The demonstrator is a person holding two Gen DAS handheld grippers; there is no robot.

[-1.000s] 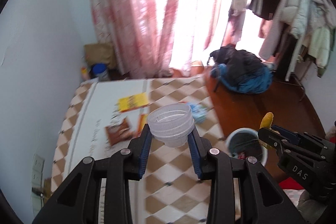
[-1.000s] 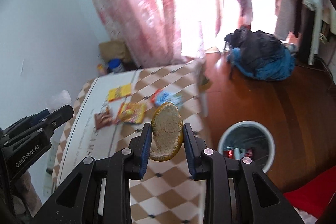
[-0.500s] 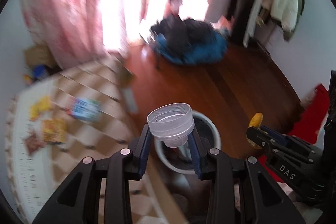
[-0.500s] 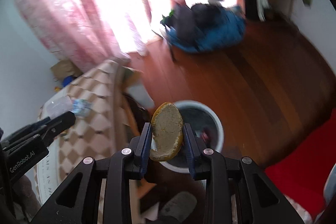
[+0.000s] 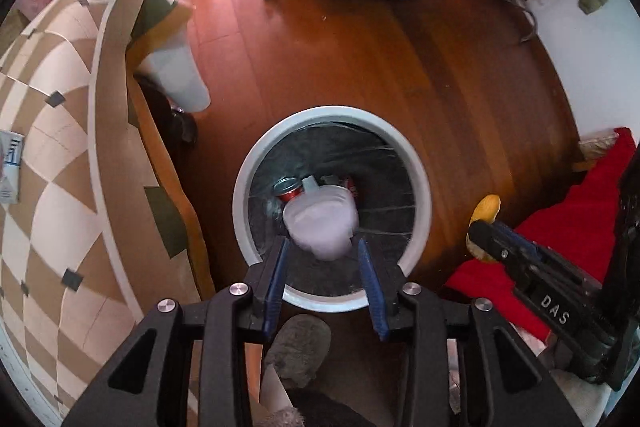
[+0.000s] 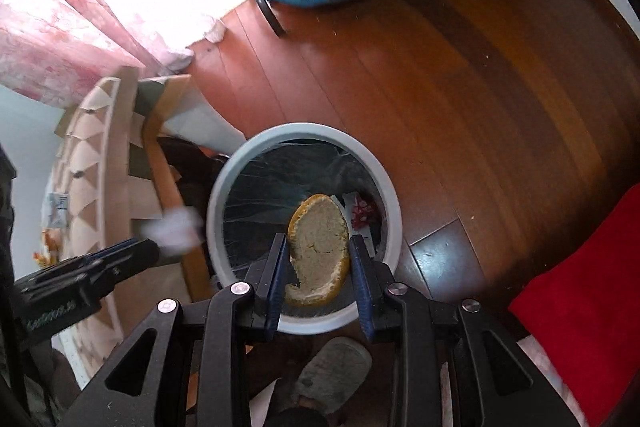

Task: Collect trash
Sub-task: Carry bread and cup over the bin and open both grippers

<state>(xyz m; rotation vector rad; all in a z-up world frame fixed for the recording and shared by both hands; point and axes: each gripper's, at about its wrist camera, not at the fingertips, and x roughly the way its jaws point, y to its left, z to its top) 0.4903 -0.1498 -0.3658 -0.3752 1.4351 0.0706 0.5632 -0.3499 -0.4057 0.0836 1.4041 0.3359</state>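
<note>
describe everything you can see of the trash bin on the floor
The round trash bin with a pale grey rim stands upright on the reddish-brown wooden floor, beside the bed with the checked brown and cream cover. It is open-topped and lined with a dark plastic bag. A red drink can and other scraps lie at the bottom. Both tongs hang above its mouth; nothing visibly touches its rim.

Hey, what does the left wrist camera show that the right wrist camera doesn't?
Only the left wrist view shows a red can lying in the bin and the clear plastic cup sharply, loose between open jaws. Only the right wrist view shows the fruit peel's pale inner side and the pink curtain. Both show the white-rimmed trash bin, the wooden floor and a grey slipper.
</note>
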